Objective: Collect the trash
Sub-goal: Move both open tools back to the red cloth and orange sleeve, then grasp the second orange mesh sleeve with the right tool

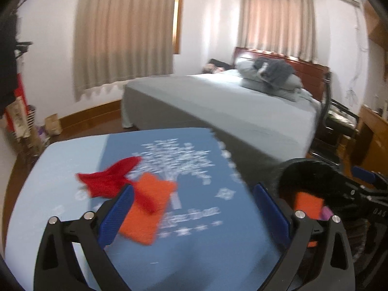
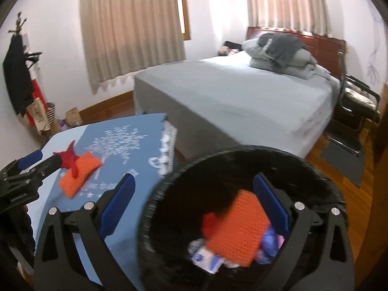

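A red cloth point(image 1: 106, 181) lies partly over an orange knitted cloth point(image 1: 145, 215) on the blue-covered table point(image 1: 206, 242). My left gripper point(image 1: 194, 211) hovers open over the table. Nothing is between its pads, and the orange cloth sits by the left finger. A black bin point(image 1: 312, 167) stands to the right of the table. In the right wrist view my right gripper point(image 2: 195, 205) is open above the bin point(image 2: 242, 152), which holds an orange cloth point(image 2: 237, 230) and paper scraps. The left gripper point(image 2: 49, 158) reaches beside the red cloth point(image 2: 69, 156) and the orange cloth point(image 2: 80, 174).
A bed point(image 2: 230, 97) with folded bedding stands behind the table and bin. A dark chair point(image 2: 356, 101) and floor mat point(image 2: 344, 162) are at the right. Bags and a coat rack point(image 2: 17, 72) crowd the left wall. Both views are blurred.
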Demonstrator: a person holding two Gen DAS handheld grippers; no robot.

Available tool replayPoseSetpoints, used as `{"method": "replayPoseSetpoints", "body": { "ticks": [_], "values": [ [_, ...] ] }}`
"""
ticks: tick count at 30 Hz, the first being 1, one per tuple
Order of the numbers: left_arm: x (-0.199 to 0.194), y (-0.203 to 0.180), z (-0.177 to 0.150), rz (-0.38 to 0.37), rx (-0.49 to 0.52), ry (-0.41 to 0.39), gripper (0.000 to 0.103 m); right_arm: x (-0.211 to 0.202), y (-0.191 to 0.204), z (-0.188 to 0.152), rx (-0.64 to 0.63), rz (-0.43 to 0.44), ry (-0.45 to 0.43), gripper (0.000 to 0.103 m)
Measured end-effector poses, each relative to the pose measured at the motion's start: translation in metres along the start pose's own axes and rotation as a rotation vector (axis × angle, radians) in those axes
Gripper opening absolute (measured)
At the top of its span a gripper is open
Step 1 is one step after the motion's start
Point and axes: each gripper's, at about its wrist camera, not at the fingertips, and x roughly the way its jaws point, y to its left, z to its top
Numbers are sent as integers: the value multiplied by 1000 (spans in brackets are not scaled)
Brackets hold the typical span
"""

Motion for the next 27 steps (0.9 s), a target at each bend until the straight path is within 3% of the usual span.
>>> {"method": "replayPoseSetpoints", "body": {
  "ticks": [9, 14, 27],
  "values": [
    [-3, 95, -24, 187, -75, 24, 97, 48, 90, 8, -76, 128, 49, 95],
    [0, 130, -38, 249, -100, 47, 97, 78, 139, 0, -119, 170, 89, 95],
    [-2, 178, -57, 298, -168, 75, 97, 121, 215, -25, -179, 219, 208, 95]
  ]
}}
